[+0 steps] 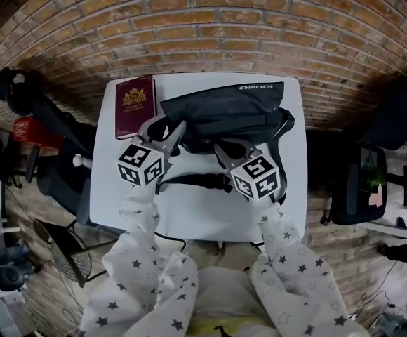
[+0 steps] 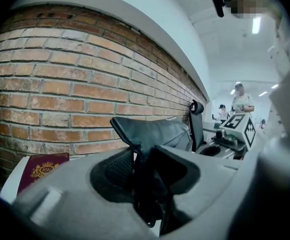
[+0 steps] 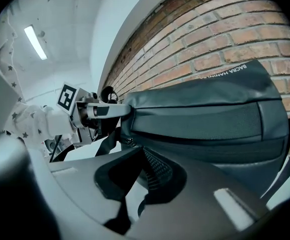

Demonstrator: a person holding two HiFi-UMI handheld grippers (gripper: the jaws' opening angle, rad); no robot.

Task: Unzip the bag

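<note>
A black bag (image 1: 224,104) lies along the back of the white table (image 1: 203,220), close to the brick wall. My left gripper (image 1: 167,133) is shut on the bag's left corner, and a fold of its black fabric (image 2: 155,131) rises from between the jaws (image 2: 142,164). My right gripper (image 1: 224,147) sits at the bag's front edge, a little right of the left one, with its jaws shut (image 3: 142,169). I cannot tell whether anything is pinched in them. A small metal zipper pull (image 3: 128,141) hangs near the left gripper (image 3: 110,111). The bag (image 3: 210,114) fills the right gripper view.
A maroon passport (image 1: 135,106) lies at the table's back left, beside the bag. A black strap (image 1: 196,181) trails across the table between the grippers. Office chairs (image 1: 361,188) and gear stand on the floor at both sides. The brick wall (image 1: 203,27) runs behind.
</note>
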